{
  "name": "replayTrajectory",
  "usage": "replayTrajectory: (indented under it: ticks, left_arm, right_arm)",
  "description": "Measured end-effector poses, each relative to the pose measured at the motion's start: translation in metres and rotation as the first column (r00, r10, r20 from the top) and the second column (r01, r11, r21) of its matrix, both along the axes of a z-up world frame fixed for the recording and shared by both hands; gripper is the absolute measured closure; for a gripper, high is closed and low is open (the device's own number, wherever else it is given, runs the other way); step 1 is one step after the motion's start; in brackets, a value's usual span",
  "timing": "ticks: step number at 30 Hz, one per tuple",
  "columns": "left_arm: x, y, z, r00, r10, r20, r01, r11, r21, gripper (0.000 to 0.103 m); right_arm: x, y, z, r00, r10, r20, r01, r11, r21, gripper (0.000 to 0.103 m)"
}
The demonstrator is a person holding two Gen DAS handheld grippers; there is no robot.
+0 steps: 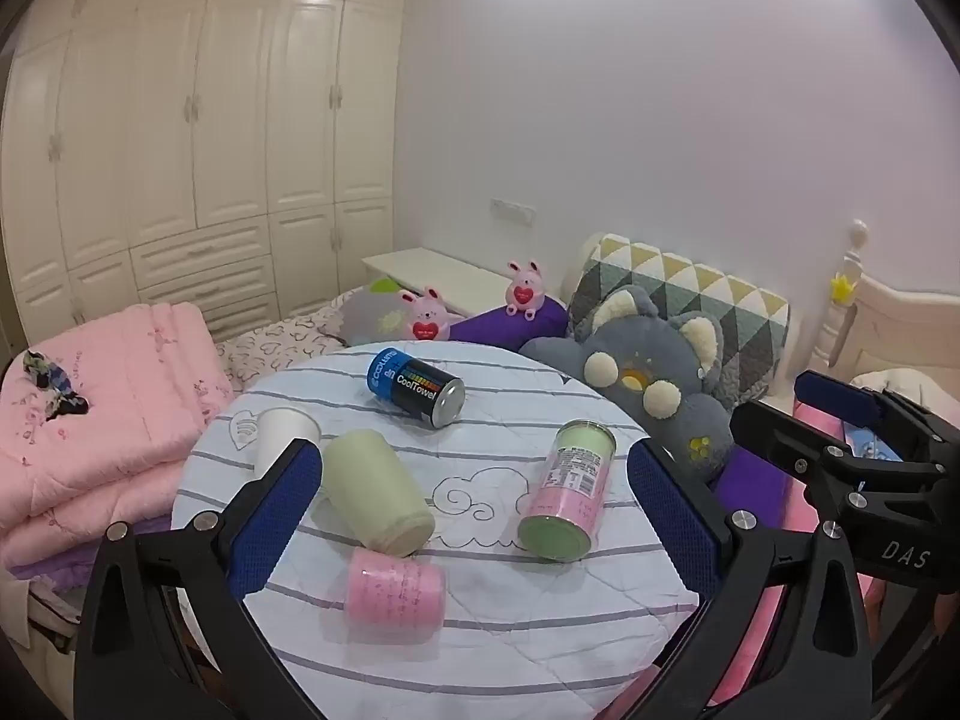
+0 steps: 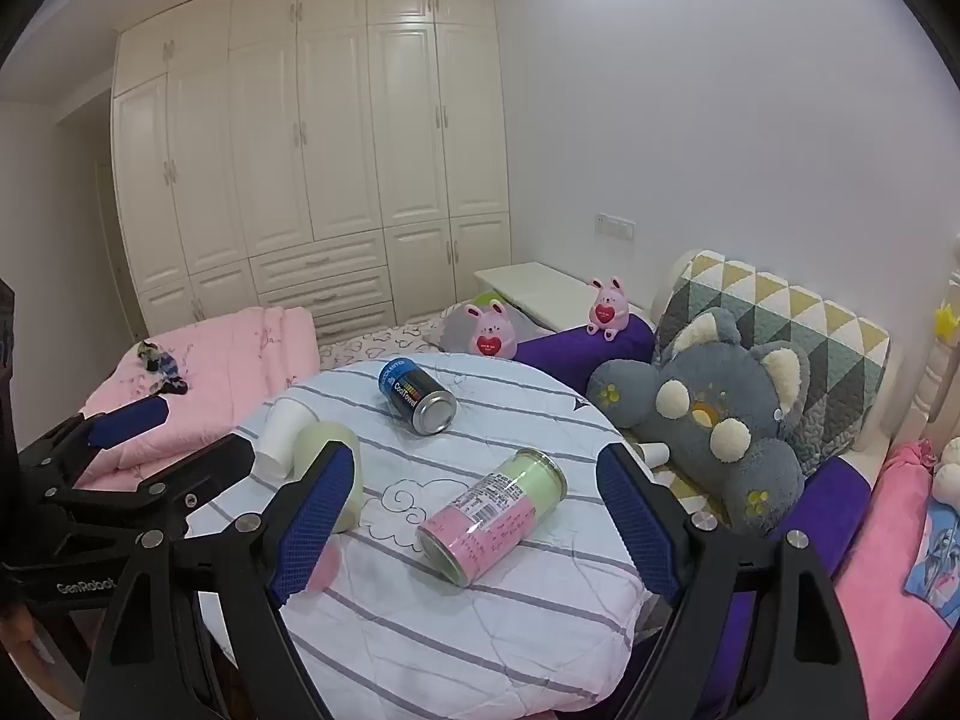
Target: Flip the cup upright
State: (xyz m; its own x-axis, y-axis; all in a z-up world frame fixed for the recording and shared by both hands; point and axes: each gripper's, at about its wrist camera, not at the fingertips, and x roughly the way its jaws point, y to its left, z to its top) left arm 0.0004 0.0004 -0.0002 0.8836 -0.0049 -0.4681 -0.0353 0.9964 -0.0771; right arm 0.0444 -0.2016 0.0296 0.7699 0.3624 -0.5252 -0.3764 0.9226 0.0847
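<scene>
Both claws wide open, holding nothing: left claw [image 1: 474, 504] and right claw [image 2: 477, 516] hover over the near edge of the round worktop [image 1: 540, 630]. Target looks like the white cup [image 1: 282, 435] at far left, upside down, just beside a pale green cup [image 1: 378, 492] lying on its side; a pink cup [image 1: 396, 594] lies near. Blue can [image 1: 417, 391] far, pink-green can [image 1: 567, 489] right, both on their sides. Best guess: left claw goes in, straddle the white cup's wall mid-height, squeeze lightly since it probably crushes easily, lift clear of the green one before rotating.
</scene>
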Motion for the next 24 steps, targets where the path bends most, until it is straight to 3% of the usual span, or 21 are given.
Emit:
replayTrajectory:
  ticks: [11, 24]
  left_arm:
    - [0.001, 0.002, 0.001, 1.0, 0.004, -0.01, -0.004, 1.0, 0.003, 0.0]
    - [0.005, 0.0, -0.02, 0.998, -0.014, -0.054, 0.015, 1.0, 0.018, 0.0]
  right_arm:
    - [0.008, 0.0, -0.003, 1.0, -0.001, -0.024, 0.001, 1.0, -0.003, 0.019]
    - [0.013, 0.003, -0.016, 0.998, -0.009, -0.061, 0.009, 1.0, -0.01, 0.019]
